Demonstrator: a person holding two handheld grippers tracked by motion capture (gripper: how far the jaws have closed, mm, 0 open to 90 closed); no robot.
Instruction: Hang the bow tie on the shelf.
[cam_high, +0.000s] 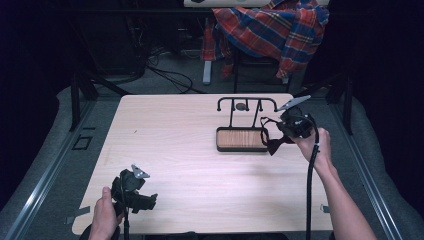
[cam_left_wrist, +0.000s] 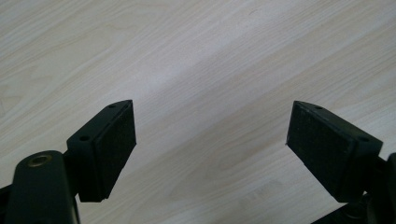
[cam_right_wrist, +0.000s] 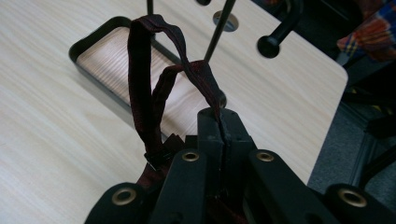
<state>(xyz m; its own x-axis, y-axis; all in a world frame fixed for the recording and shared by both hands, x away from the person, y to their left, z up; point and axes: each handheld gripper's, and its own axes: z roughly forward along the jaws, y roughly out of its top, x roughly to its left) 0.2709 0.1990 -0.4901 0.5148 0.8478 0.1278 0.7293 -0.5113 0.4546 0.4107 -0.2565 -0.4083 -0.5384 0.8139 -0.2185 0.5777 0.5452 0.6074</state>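
Observation:
A dark red bow tie (cam_high: 272, 144) with a looped strap (cam_right_wrist: 142, 88) hangs from my right gripper (cam_high: 280, 131), which is shut on the strap (cam_right_wrist: 219, 119). It is held just right of a black stand (cam_high: 245, 122) that has a wooden tray base (cam_right_wrist: 100, 58) and a rail with hooked ends (cam_high: 247, 100). The strap loop reaches toward the stand's uprights. My left gripper (cam_high: 145, 200) is at the table's front left, low over bare wood. Its jaws are open wide, with nothing between its pads (cam_left_wrist: 119, 140).
The light wooden table (cam_high: 175, 145) has a grommet hole (cam_high: 241, 106) at the back behind the stand. A plaid shirt (cam_high: 272, 30) drapes over a chair beyond the table. Cables lie on the floor behind. Cables trail from both grippers.

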